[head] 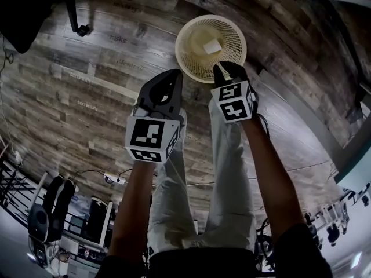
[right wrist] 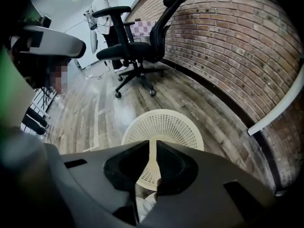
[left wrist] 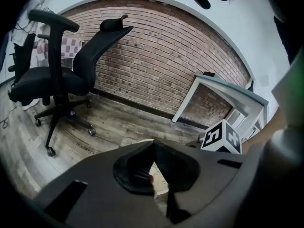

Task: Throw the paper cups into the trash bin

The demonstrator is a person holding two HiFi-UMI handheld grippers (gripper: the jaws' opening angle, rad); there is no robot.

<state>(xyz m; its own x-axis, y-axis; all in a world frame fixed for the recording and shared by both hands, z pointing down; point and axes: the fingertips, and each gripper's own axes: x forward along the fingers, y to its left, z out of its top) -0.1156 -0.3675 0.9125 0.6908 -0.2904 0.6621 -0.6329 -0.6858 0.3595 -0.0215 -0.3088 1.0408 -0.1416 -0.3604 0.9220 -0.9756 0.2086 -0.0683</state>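
Observation:
A cream mesh trash bin [head: 191, 59] stands on the wood floor with one white paper cup [head: 211, 46] lying inside it. My right gripper [head: 223, 68] hangs over the bin's near rim. In the right gripper view its jaws [right wrist: 153, 146] stand a narrow slit apart with nothing between them, and the bin [right wrist: 164, 127] shows just beyond. My left gripper [head: 171, 74] is held to the left of the bin, empty. Its tips [left wrist: 153, 145] meet in the left gripper view, with a sliver of the bin [left wrist: 160, 179] showing below them.
A black office chair [right wrist: 135, 46] stands on the floor by the brick wall [right wrist: 237, 42], also in the left gripper view [left wrist: 57, 80]. A white desk [left wrist: 223, 91] is against the wall. A person [right wrist: 102, 8] stands far back. Cables and a power strip [head: 110, 178] lie behind my legs.

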